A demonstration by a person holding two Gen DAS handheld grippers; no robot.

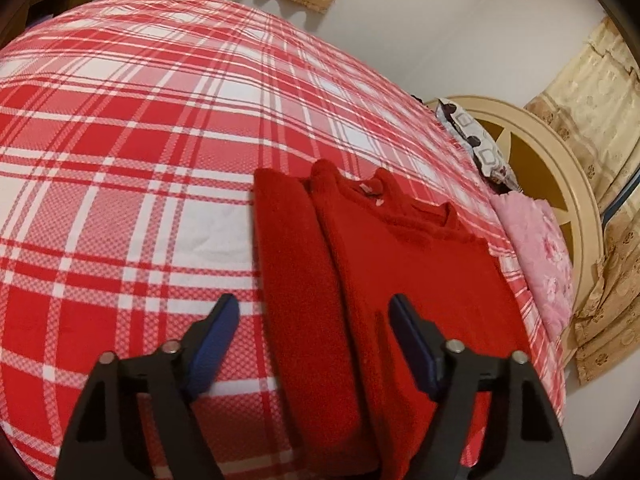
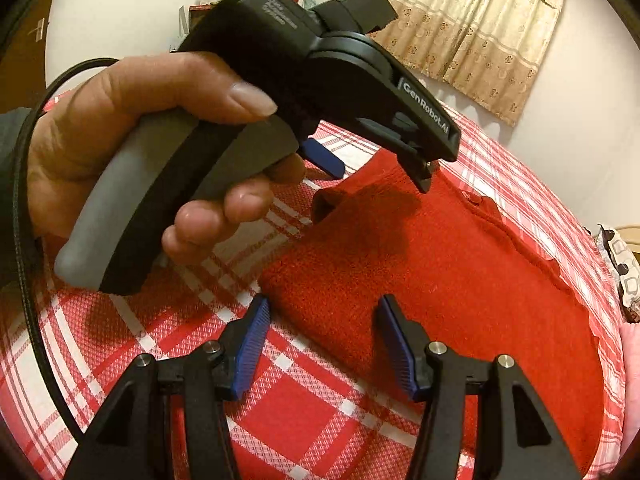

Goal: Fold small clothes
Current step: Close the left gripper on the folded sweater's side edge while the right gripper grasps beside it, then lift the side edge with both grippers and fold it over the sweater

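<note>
Red knitted sweater (image 1: 400,264), partly folded, lies on the red-and-white plaid bedspread (image 1: 120,160) at centre right of the left wrist frame, one sleeve laid lengthwise along its left edge and the neckline pointing toward the upper right. We see our left gripper (image 1: 314,312) at the bottom of the frame with its blue-padded fingers (image 1: 216,340) spread wide above the sweater's lower end, holding nothing. At right, a pink floral pillow (image 1: 540,256) and a grey patterned pillow (image 1: 472,140) rest against a cream curved headboard (image 1: 560,160), with beige patterned curtains (image 1: 592,92) behind.

From the right wrist view, we find the sweater filling the centre and right of the frame, its cuffed sleeve end toward upper centre. Our right gripper (image 2: 324,320) sits at the bottom, blue pads (image 2: 252,344) spread apart, straddling the sweater's near corner without pinching it. In the upper left, a bare hand (image 2: 120,140) grips the grey-and-black handle of the left gripper (image 2: 384,168), which hovers over the sweater's sleeve end; from this angle we cannot tell how its fingers stand. A black cable (image 2: 28,240) curves down the left edge.
</note>
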